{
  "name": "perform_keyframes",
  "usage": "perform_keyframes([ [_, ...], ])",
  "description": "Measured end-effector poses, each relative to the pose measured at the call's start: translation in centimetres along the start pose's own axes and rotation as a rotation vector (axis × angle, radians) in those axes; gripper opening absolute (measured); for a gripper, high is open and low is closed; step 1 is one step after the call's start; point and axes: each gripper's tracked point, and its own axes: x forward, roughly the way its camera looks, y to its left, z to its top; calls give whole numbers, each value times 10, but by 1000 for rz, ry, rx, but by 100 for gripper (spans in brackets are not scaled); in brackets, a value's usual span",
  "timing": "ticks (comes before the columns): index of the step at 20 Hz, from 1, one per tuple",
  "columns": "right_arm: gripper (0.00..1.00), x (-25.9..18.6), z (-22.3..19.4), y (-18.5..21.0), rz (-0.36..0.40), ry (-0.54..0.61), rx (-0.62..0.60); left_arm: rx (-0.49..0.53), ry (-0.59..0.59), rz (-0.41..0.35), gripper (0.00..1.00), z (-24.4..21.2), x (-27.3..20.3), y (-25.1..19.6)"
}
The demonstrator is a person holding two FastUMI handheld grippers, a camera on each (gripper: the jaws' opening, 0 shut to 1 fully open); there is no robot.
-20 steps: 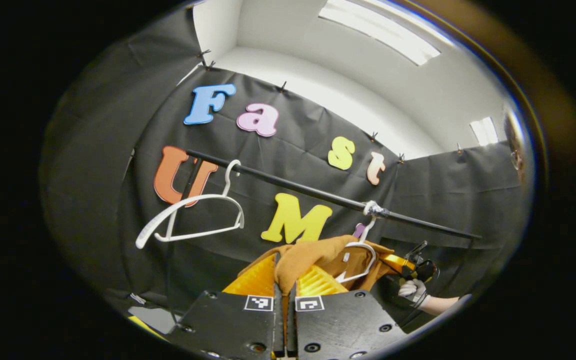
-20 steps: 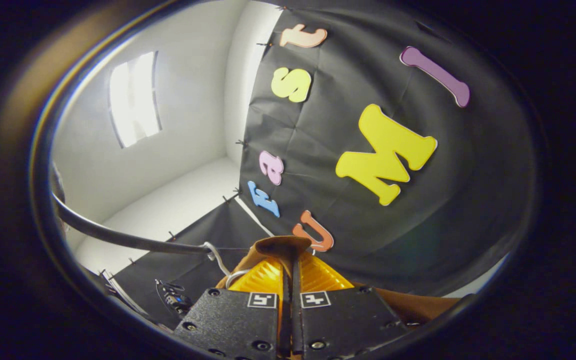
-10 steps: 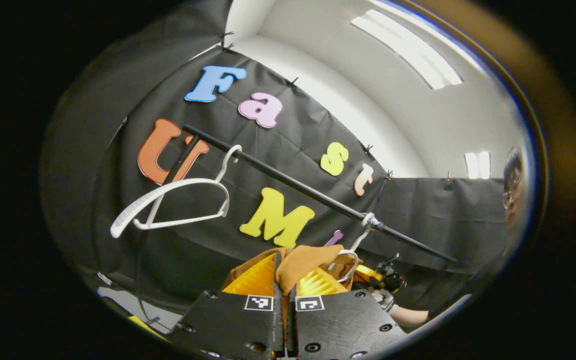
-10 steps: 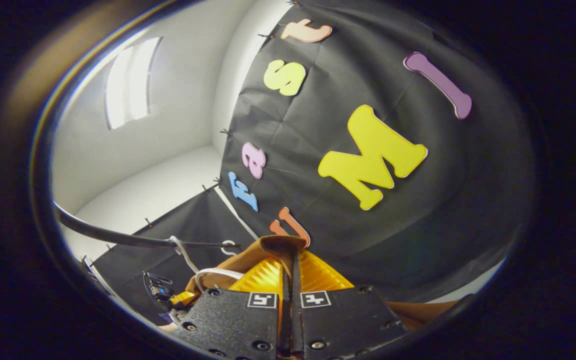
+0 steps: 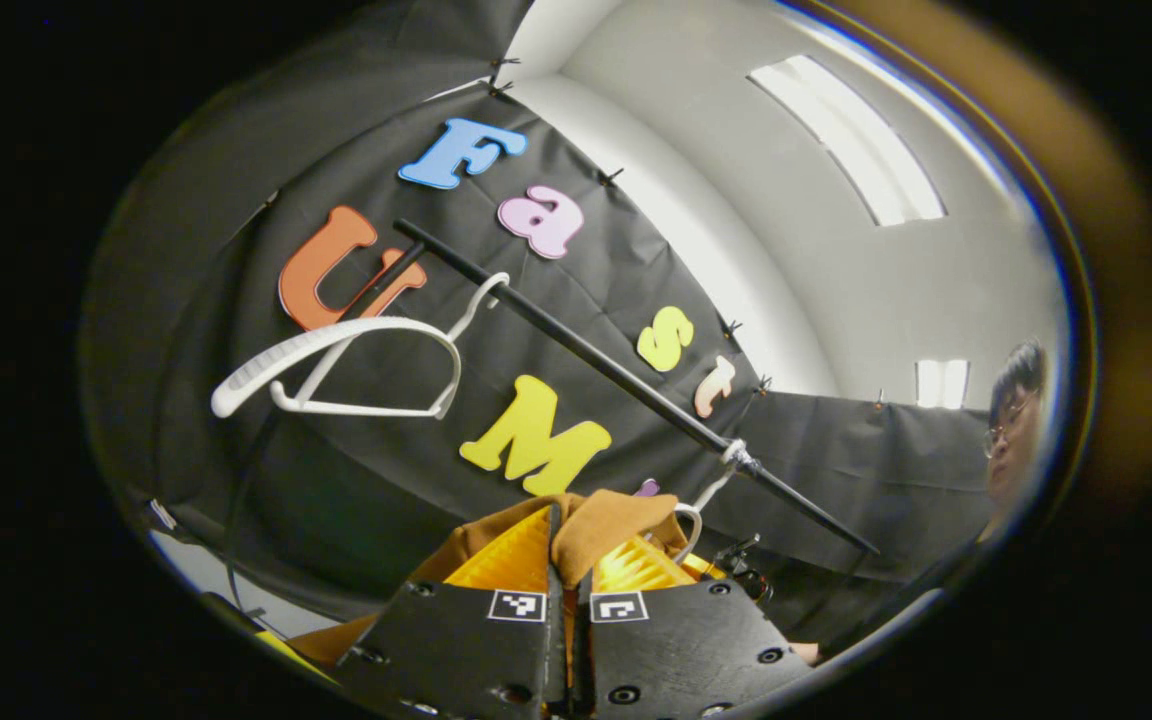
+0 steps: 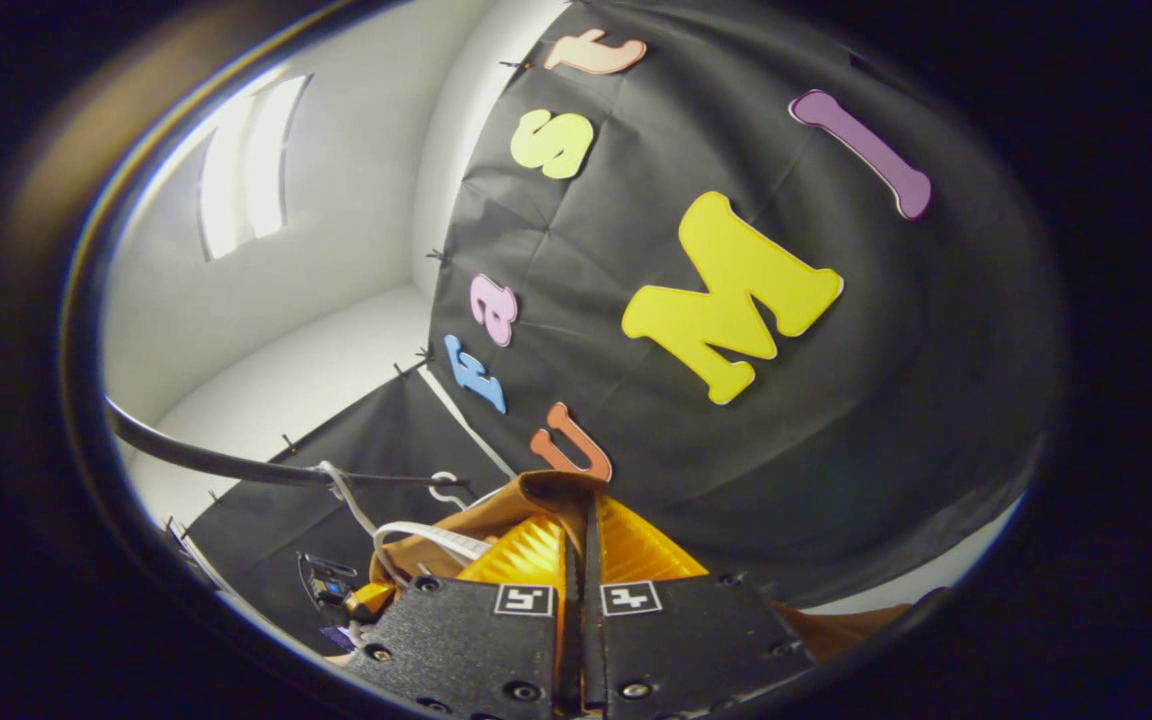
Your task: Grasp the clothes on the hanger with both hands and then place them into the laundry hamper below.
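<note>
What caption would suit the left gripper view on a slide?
Left hand-held gripper shut on brown garment beneath black rail, beside an empty white hanger.

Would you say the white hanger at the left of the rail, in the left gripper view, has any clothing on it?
No, the white hanger hangs bare from the black rail, its frame open against the black cloth.

Garment [image 5: 608,520] matt brown cloth; hanger [image 5: 336,360] seemingly white plastic.

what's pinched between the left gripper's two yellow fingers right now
A fold of the brown garment, clamped between the left gripper's ribbed fingers, in the left gripper view.
</note>
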Motion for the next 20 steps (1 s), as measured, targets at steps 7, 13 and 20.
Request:
perform_keyframes([
  [7,4,6,18,20,54,-42,-9,152,33,-70,2,32,7,-36],
  [13,4,20,-4,3,0,17,-79,67,102,22,2,14,-7,11],
  [20,4,25,-13,-12,49,78,81,-99,57,40,2,0,-2,37],
])
